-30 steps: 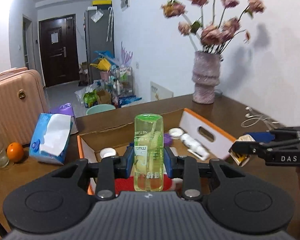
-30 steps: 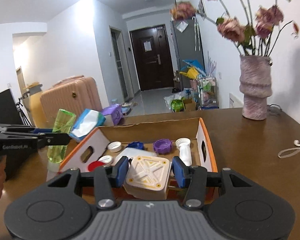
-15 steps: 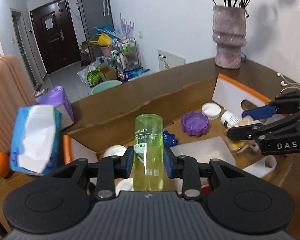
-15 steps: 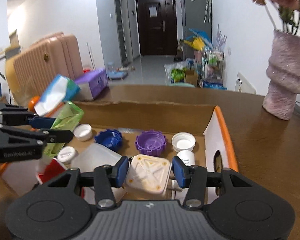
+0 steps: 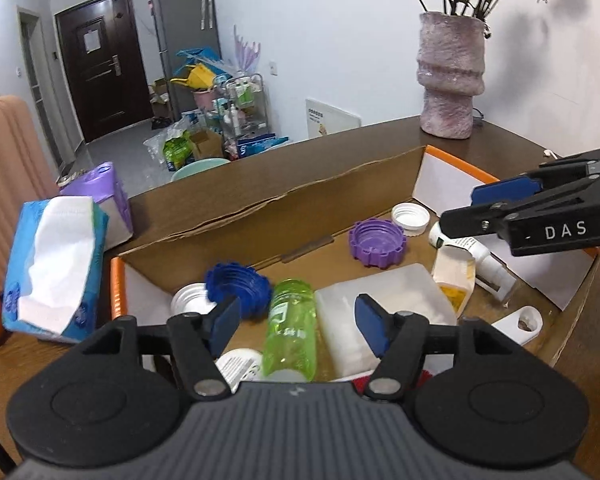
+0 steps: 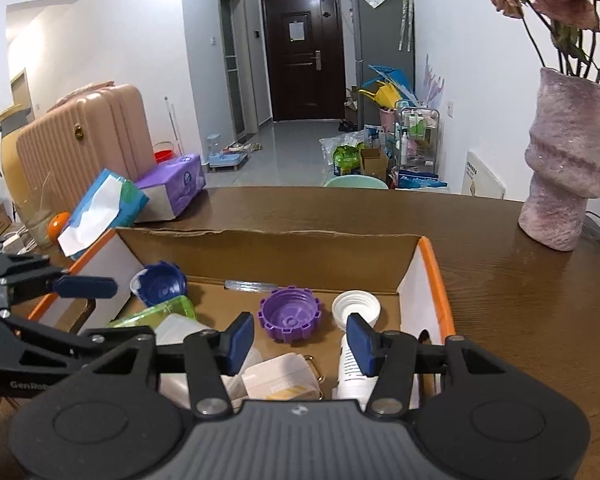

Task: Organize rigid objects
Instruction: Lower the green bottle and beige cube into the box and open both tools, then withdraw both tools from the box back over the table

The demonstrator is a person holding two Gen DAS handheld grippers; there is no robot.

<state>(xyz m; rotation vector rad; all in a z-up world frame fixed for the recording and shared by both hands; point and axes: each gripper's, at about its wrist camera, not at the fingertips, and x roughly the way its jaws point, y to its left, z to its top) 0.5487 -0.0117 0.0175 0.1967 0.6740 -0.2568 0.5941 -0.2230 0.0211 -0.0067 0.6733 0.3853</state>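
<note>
An open cardboard box (image 5: 284, 200) with orange-edged flaps stands on the brown table. My left gripper (image 5: 298, 322) is open above it; a green bottle (image 5: 290, 326) lies in the box between its fingers, apart from the pads. My right gripper (image 6: 298, 338) is open over the box; a cream square container (image 6: 282, 376) lies on its side below it. It also shows in the left wrist view (image 5: 454, 280). The box holds a purple cap (image 6: 290, 316), a blue cap (image 6: 160, 284), a white cap (image 6: 356, 306), a white tube (image 6: 354, 372) and a translucent tub (image 5: 380, 304).
A blue tissue pack (image 5: 52, 268) and a purple tissue box (image 5: 108, 196) lie left of the box, with an orange (image 6: 58, 222) beyond. A pink vase (image 6: 568, 160) of flowers stands at the table's right. A pink suitcase (image 6: 84, 140) stands beside the table.
Both grippers moved down over the box and opened. The green bottle left my left gripper and now lies in the box. The cream container left my right gripper and lies in the box.
</note>
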